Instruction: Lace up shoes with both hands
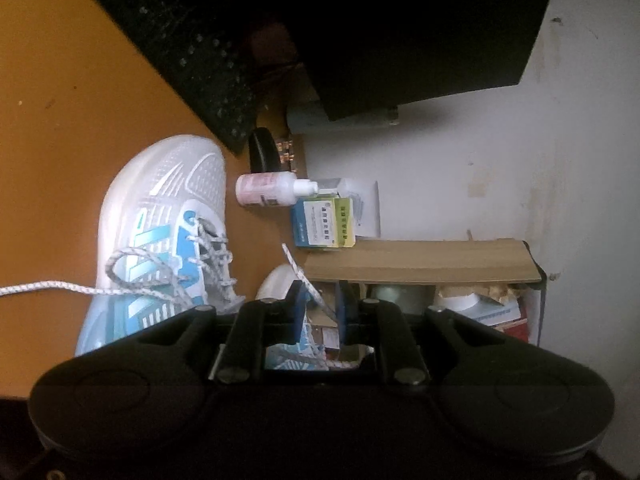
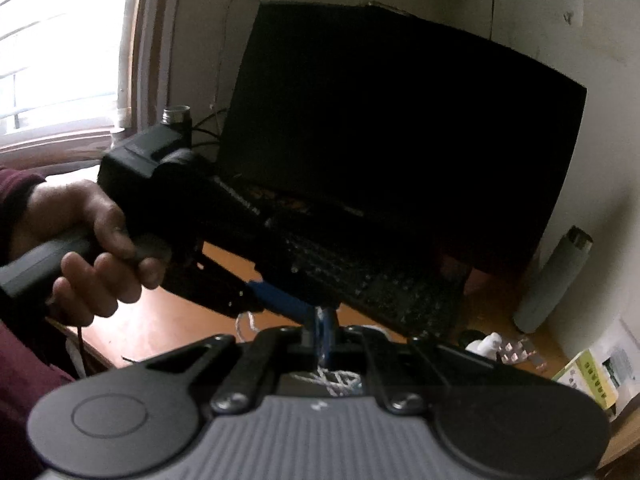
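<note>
- White-and-blue mesh sneaker (image 1: pixel 160 232) lies on the orange desk (image 1: pixel 60 120); the left wrist view is rolled sideways, so the toe points up the frame, close to the black keyboard (image 1: pixel 192 52).
- White speckled lace (image 1: pixel 132 280) is threaded through the upper eyelets, with one loose loop over the shoe's side and one strand running off the left edge.
- Left gripper (image 1: pixel 320 308): blue pads (image 1: pixel 297 312) stand parted, with a free lace end (image 1: pixel 308 280) passing slantwise between them. Contact with either pad cannot be confirmed (the gap is plainly visible).
- Right gripper (image 2: pixel 320 336): fingers drawn close together on a lace strand (image 2: pixel 320 320), which emerges below them as a bunched tangle.
- Left gripper also appears in the right wrist view, its blue finger (image 2: pixel 276 298) reaching toward the right gripper's tips, held by a bare hand (image 2: pixel 100 248) with a maroon sleeve.
- Background items: dark monitor (image 2: pixel 400 120), pink-labelled bottle (image 1: pixel 268 188), blue-green box (image 1: pixel 324 222), wooden shelf (image 1: pixel 420 262), grey flask (image 2: pixel 552 280), blister pack (image 2: pixel 520 350).
</note>
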`<act>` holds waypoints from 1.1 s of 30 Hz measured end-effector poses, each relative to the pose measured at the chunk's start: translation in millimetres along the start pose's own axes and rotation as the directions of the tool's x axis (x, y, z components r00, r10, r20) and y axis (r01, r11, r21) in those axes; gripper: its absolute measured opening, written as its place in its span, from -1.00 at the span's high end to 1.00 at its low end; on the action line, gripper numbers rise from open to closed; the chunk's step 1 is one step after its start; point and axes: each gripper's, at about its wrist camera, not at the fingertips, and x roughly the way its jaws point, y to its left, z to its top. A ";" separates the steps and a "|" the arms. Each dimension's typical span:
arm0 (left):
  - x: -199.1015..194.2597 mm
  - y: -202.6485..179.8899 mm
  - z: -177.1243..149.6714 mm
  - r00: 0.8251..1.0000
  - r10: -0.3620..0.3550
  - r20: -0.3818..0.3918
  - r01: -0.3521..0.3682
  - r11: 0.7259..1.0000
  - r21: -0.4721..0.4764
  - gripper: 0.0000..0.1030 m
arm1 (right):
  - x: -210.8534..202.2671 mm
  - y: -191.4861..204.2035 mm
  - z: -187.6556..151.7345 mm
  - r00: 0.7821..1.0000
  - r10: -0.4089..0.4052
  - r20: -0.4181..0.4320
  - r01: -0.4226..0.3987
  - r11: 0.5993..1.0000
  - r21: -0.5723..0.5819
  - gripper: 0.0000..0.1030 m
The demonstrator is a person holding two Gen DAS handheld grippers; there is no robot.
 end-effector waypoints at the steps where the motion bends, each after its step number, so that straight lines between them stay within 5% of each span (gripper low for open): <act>1: 2.0 2.2 0.7 1.000 -0.015 -0.010 0.015 1.000 -0.015 0.76 | -1.9 1.0 -0.6 1.000 0.001 0.002 -0.001 1.000 -0.002 0.95; 9: 12.5 14.1 4.8 0.995 -0.093 -0.044 0.088 0.991 -0.101 0.74 | -11.2 3.3 -4.1 1.000 0.019 0.002 -0.019 1.000 0.001 0.95; 24: 15.4 11.5 5.2 0.985 -0.150 -0.087 0.143 0.987 -0.076 0.74 | -21.2 9.8 -17.9 0.999 0.041 -0.027 -0.042 0.999 -0.028 0.95; 33: 12.1 -17.5 -1.2 0.995 -0.053 -0.087 0.068 0.982 0.178 0.99 | -30.4 10.5 -21.3 0.999 0.042 -0.017 -0.043 0.998 -0.047 0.94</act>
